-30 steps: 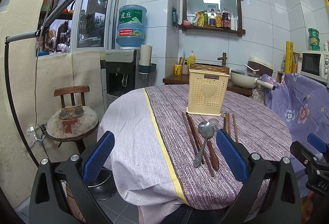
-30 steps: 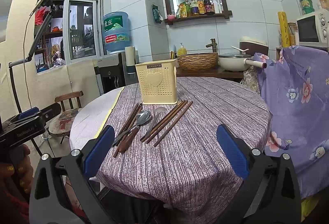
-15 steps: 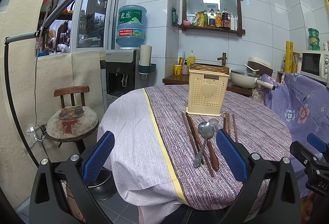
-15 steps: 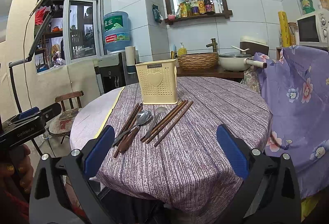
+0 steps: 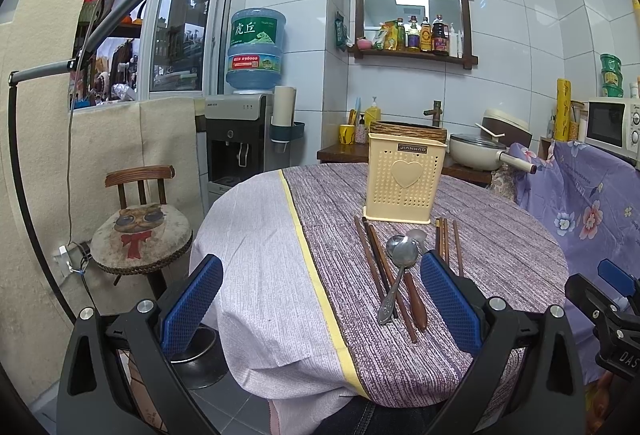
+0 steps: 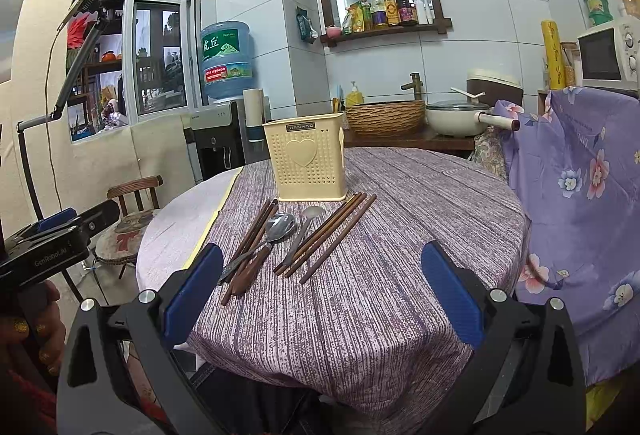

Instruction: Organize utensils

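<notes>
Left gripper (image 5: 322, 299) with blue-padded black fingers spread wide, holding nothing, hovering off the near edge of the round surface (image 5: 500, 235) covered in a purple striped cloth with a pale panel and yellow stripe on its left side; right gripper (image 6: 322, 285) same build, also wide apart and empty, hovering at the near edge. Cream perforated plastic utensil holder with a heart on its front (image 5: 405, 181) stands upright mid-surface, nothing seen sticking out of it. Utensils all lie flat on the cloth just in front of the holder: a bundle of dark brown wooden chopsticks (image 6: 252, 239) on the left, a shiny steel spoon (image 6: 280, 225) resting across them with its handle running toward the near left, a brown wooden-handled utensil (image 6: 250, 269) under or beside the spoon handle, exact overlap unclear, a smaller metal spoon (image 6: 306, 227) in the middle, and a second set of brown wooden chopsticks (image 6: 328, 239) on the right, angled from the holder's base toward the near edge. From the left wrist view the big spoon (image 5: 402, 263) sits between the two chopstick groups, right group partly hidden behind the right finger pad. Right wrist view shows the left gripper body (image 6: 52, 251) at far left, held by a hand with yellow-painted nails (image 6: 36, 331)
</notes>
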Demonstrator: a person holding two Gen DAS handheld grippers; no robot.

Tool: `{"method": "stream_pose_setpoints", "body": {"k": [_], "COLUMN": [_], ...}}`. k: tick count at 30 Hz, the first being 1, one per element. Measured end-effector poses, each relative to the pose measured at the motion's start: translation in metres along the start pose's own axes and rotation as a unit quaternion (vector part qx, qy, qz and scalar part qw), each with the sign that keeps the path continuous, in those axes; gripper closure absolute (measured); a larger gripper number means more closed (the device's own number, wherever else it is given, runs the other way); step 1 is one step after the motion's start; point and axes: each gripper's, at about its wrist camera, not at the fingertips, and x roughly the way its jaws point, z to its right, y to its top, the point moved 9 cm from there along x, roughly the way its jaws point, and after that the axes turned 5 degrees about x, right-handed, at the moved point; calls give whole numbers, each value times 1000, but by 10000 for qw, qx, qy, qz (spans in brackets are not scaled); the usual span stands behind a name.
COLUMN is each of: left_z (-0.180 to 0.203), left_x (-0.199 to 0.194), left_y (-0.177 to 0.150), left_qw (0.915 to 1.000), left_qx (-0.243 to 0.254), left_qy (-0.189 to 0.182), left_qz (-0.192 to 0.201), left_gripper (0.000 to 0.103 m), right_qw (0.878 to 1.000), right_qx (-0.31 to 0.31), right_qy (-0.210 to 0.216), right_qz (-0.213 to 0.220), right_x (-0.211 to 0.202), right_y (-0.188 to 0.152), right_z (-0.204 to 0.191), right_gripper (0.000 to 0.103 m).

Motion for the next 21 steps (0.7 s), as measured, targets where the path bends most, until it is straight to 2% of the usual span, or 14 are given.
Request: {"method": "stream_pose_setpoints", "body": {"k": [18,21], "left_z": [1,-1], "left_x": [2,8], "left_y": [-4,-10], "left_qw": [10000,9999], "left_qx": [13,-2], "left_qy": [-3,-75], "left_qz": [-47,-150], "left_gripper": [5,5], "right_qw": [10000,9999], "right_qx": [5,-28], "right_qy": [4,-84], "right_qz": [-29,-103], "right_x": [-1,13], "right_y": [-6,-16], "right_z": [-3,-2], "right_gripper": [5,5]}}
